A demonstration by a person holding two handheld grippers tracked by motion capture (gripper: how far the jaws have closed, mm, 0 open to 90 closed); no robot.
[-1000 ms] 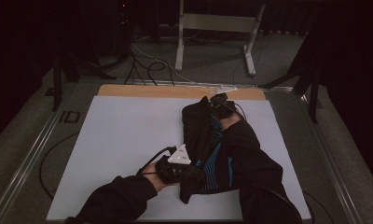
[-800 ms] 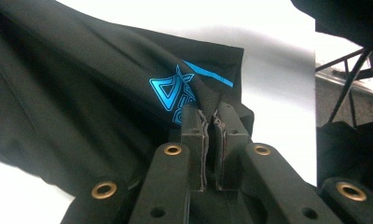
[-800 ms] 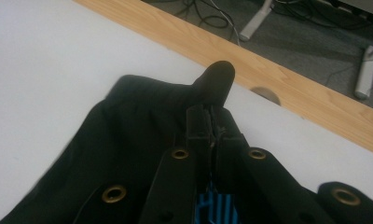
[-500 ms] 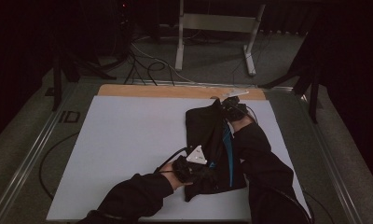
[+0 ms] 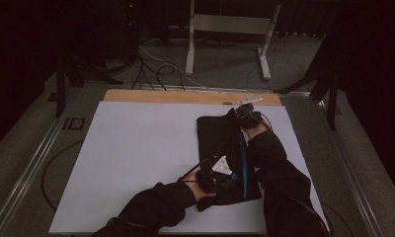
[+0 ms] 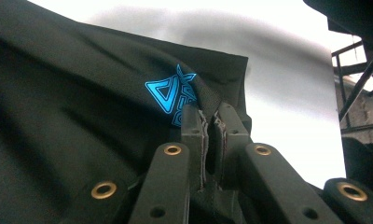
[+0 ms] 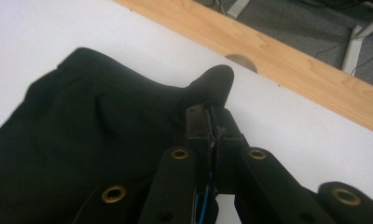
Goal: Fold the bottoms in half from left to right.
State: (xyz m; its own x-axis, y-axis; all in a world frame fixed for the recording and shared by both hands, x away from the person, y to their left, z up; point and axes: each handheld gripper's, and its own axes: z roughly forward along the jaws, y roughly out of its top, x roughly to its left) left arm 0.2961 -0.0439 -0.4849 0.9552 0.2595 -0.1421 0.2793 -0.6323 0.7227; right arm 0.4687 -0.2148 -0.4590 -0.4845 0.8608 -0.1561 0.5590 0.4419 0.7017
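A black garment [image 5: 220, 148] with a blue stripe and a blue logo [image 6: 171, 95] lies folded on the right half of the white table top [image 5: 136, 158]. My left gripper [image 5: 213, 178] is shut on the cloth at the garment's near edge, right beside the logo, as the left gripper view [image 6: 211, 121] shows. My right gripper [image 5: 242, 114] is shut on the far corner of the garment; a tuft of black cloth [image 7: 212, 81] sticks out past its closed jaws [image 7: 211, 122].
A wooden strip [image 5: 185, 96] runs along the table's far edge, with a metal stand [image 5: 230, 24] and cables [image 5: 156, 64] on the floor behind. A metal rail [image 5: 32, 168] borders the left side. Dark sleeves [image 5: 279, 182] reach in from the bottom.
Both grippers have carried the garment right and down onto the table; it now lies flatter. The left hand moved right, the right hand moved right and a little toward me.
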